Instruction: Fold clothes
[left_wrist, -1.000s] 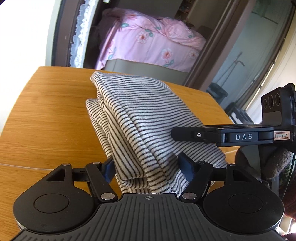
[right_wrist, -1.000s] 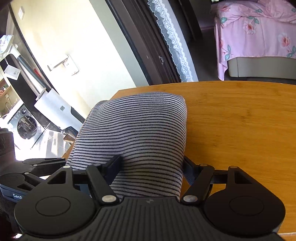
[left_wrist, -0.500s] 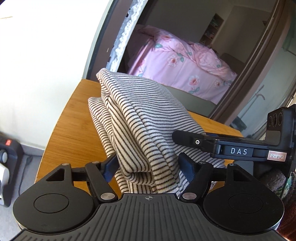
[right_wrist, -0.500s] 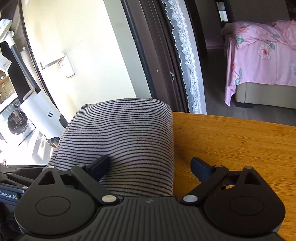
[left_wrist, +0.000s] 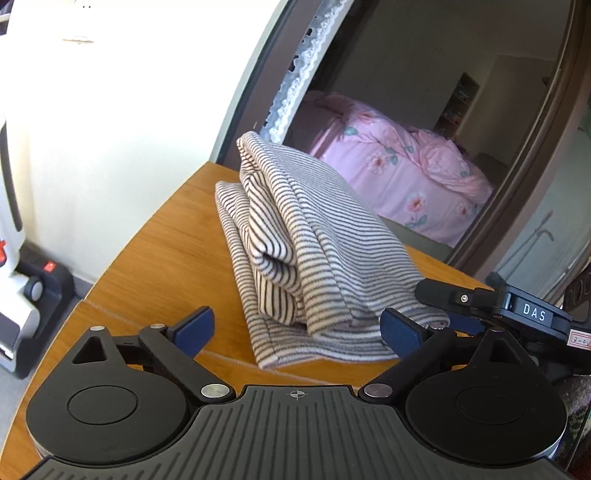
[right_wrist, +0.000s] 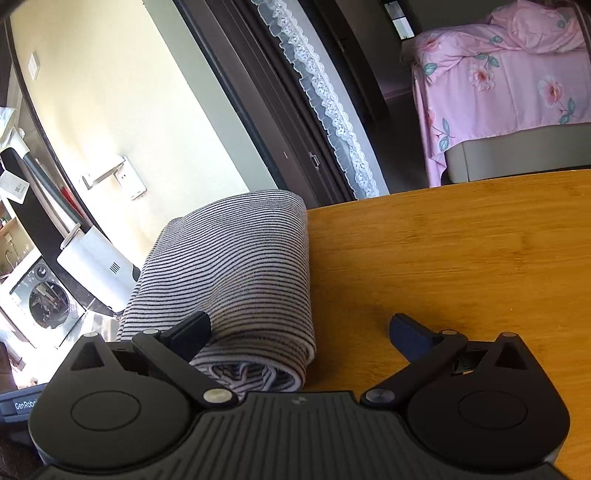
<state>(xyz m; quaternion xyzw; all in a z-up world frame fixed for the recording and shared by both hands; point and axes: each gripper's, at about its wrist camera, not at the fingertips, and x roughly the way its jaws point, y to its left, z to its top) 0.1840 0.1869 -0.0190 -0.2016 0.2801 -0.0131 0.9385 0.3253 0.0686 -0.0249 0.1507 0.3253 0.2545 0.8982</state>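
Both tools are letting go: the left tool (left_wrist: 297, 326) has its jaws opening, blue pads wide apart with the near end of the folded striped garment (left_wrist: 314, 254) lying between them but unpressed, and the right tool (right_wrist: 299, 332) is opening too, its left pad just touching the bundle's side and its right pad over bare wood.

The garment sits folded in several thick layers on the wooden worktop (right_wrist: 461, 258), close to the worktop's left edge, with its far end near the far corner. In the right wrist view the bundle reaches that edge, and it may overhang slightly, though I cannot be sure.

My worry is the withdrawal. The left tool's right pad lies against the hem, so pulling back at an angle could drag the bottom layer and spoil the fold. The upper layers look plump and springy, and with no pressure on them they may slump open toward the left. A sideways nudge from the right tool's left pad could push the whole bundle toward the edge and the floor (left_wrist: 55, 295) below.
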